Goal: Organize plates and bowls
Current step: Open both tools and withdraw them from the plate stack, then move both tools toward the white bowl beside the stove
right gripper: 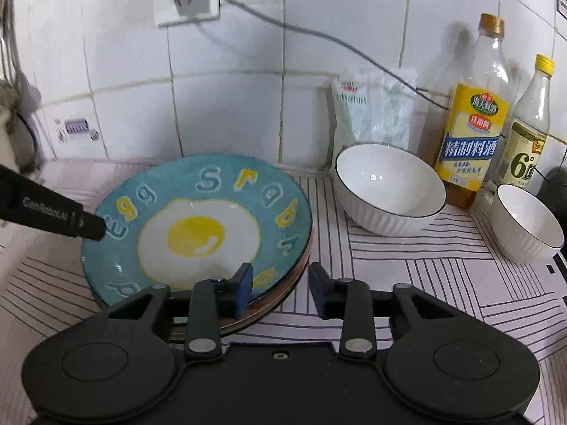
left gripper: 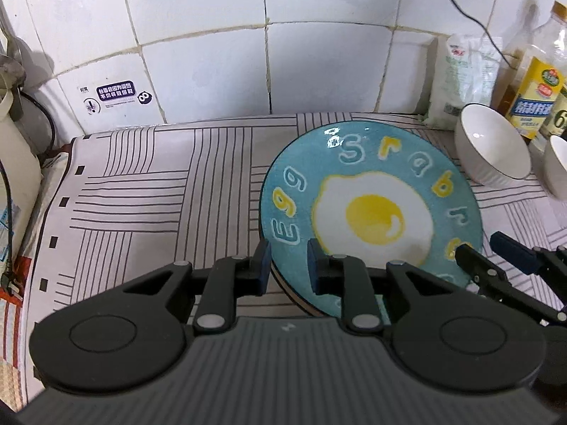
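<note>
My left gripper (left gripper: 287, 265) pinches the egg plate's (right gripper: 198, 226) rim at nine o'clock, steadying it atop a stack of plates (right gripper: 283, 290) on the tabletop (right gripper: 425, 283). My right gripper (right gripper: 280, 290) stands open astride the rim at five o'clock. Two white bowls (right gripper: 389, 191) wait at two o'clock.

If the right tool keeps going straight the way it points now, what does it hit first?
Probably the plate: its near right rim sits between the open fingers of the right tool. If it passes over the rim, the striped cloth comes next, with the big bowl beyond; depth is unclear.
</note>
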Demonstrator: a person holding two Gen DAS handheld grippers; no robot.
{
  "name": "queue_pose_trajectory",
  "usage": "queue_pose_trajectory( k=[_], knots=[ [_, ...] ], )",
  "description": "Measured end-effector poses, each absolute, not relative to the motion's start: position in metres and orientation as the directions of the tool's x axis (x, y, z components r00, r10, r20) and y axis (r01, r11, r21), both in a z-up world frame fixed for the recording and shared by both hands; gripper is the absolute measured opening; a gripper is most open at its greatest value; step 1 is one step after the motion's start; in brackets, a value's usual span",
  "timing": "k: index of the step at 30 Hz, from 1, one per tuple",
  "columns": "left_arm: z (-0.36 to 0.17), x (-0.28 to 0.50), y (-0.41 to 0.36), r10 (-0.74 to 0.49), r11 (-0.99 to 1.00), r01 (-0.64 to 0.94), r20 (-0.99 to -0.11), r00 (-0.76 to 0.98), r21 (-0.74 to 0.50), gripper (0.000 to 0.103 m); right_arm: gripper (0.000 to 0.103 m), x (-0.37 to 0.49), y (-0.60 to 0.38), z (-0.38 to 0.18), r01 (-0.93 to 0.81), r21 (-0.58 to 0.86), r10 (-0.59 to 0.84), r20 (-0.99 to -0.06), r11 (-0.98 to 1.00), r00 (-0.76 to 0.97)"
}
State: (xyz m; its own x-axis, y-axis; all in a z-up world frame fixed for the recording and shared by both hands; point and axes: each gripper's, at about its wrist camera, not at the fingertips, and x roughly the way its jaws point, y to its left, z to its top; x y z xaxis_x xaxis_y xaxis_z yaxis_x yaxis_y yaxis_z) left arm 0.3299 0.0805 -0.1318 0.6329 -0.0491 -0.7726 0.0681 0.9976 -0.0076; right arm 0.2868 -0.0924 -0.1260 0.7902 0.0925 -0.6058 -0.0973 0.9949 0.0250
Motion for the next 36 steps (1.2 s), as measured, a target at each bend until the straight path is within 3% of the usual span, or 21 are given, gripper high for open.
queue_pose_trajectory(
  k=[7, 14, 21, 30, 32, 36],
  knots=[
    [-0.109, 0.303, 0.073, -0.129, 0.99, 0.128, -0.779, 0.613, -0.063, 0.023, 0.043, 0.249, -0.12, -0.107, -0.131, 0.158, 0.198, -0.559, 0.979, 0.805],
    [-0.077, 0.27, 0.051, -0.194, 0.973, 0.221, -0.757, 0.624, -0.068, 0.028, 0.051, 0.211, -0.149, -0.082, -0.152, 0.189, 0.231, -0.525, 0.97, 0.819],
    [-0.051, 0.24, 0.026, -0.24, 0.954, 0.292, -0.75, 0.617, -0.065, 0.042, 0.064, 0.179, -0.175, -0.056, -0.163, 0.157, 0.221, -0.511, 0.974, 0.83],
    [-0.053, 0.219, -0.03, -0.364, 0.907, 0.392, -0.758, 0.541, -0.155, 0.06, 0.077, 0.134, -0.225, -0.057, -0.109, 0.067, 0.128, -0.54, 0.992, 0.832],
    [-0.059, 0.218, -0.046, -0.396, 0.89, 0.418, -0.763, 0.511, -0.182, 0.065, 0.088, 0.127, -0.239, -0.063, -0.078, 0.049, 0.092, -0.558, 0.996, 0.825],
    [-0.075, 0.221, -0.082, -0.442, 0.858, 0.47, -0.763, 0.473, -0.206, 0.073, 0.088, 0.114, -0.265, -0.079, -0.01, 0.019, 0.019, -0.591, 1.0, 0.807]
  ],
)
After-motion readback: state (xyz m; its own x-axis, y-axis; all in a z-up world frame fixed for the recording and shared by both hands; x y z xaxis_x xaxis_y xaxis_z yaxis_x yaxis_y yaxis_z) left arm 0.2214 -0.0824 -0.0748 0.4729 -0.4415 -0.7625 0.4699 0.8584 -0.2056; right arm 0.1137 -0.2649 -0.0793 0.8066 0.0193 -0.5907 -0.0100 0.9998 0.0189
